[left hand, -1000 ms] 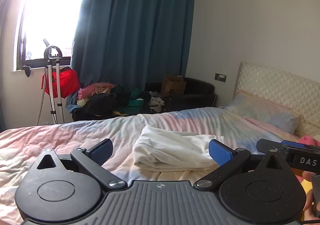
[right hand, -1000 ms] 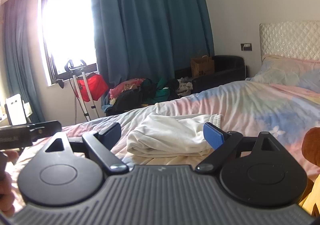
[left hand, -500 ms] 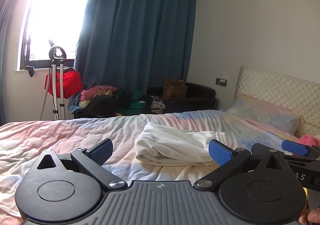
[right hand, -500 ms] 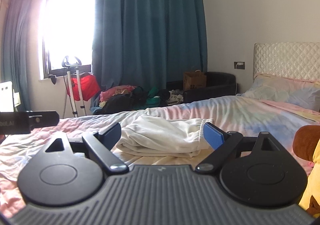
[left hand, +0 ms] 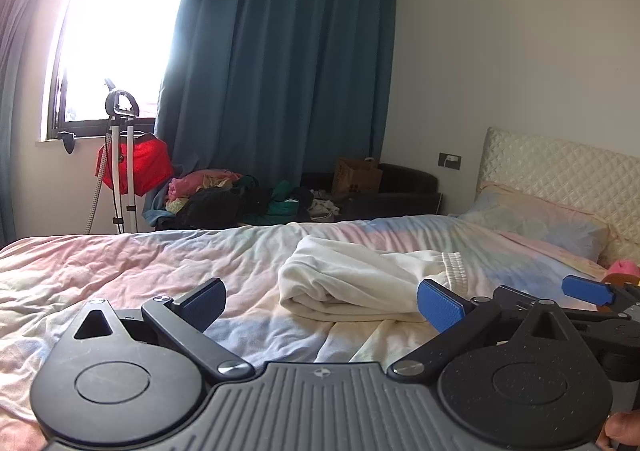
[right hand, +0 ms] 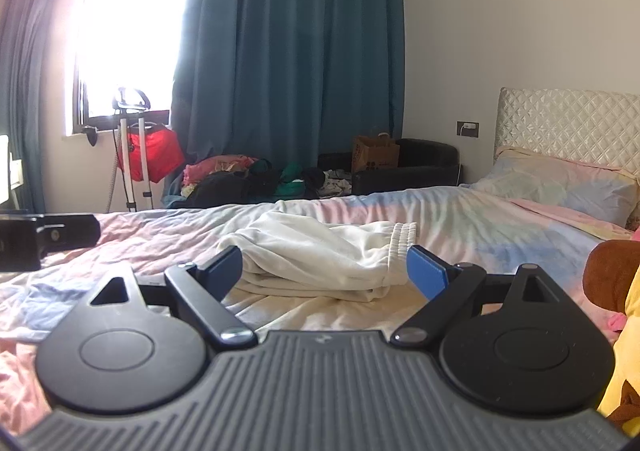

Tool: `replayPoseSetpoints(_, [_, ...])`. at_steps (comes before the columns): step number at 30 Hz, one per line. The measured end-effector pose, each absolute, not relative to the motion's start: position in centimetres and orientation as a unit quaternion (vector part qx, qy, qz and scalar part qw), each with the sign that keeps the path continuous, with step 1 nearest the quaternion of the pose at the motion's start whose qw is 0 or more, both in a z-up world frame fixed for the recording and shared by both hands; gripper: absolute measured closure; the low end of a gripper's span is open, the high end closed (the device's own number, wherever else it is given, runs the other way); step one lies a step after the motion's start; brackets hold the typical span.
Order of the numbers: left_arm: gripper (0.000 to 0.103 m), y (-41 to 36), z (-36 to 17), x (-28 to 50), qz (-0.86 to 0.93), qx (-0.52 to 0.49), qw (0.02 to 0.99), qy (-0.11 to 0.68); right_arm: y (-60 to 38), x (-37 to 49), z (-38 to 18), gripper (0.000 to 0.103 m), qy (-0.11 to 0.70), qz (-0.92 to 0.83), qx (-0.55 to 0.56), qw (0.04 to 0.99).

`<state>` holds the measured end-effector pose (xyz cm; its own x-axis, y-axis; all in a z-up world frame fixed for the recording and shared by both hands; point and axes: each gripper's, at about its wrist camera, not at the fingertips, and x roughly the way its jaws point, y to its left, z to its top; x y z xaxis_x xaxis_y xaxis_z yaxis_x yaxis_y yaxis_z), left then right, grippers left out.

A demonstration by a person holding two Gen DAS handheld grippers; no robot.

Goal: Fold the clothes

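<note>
- We see soft cream trousers (left hand: 352, 287), folded with a ribbed waistband, lying mid-bed on the crumpled pastel sheet (left hand: 120, 275).
- Our left gripper (left hand: 320, 303) and right gripper (right hand: 324, 271) gape empty.
- Teal curtain (right hand: 288, 51) hangs behind.

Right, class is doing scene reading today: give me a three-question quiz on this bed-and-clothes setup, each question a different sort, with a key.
1. True or false: the left gripper has its fingers closed on the cream garment.
2. Multiple choice: the garment's ribbed elastic band lies toward A) the window, B) the headboard, C) under the pillow.
3. Fill in: the right gripper is ____ and holds nothing.

Key
1. False: both grippers are open, short of the garment, which lies folded on the pastel bedspread.
2. B.
3. open.
</note>
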<state>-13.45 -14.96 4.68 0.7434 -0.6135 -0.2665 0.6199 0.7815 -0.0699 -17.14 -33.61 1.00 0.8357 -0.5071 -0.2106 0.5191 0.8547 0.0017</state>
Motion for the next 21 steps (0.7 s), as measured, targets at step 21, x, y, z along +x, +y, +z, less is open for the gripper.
replayPoseSetpoints(21, [0.0, -14.33, 4.36, -12.56, -0.323, -0.003, 0.934, 0.152, -34.33, -16.12, 0.55, 0.012, 0.13, -0.273, 0.062, 0.951])
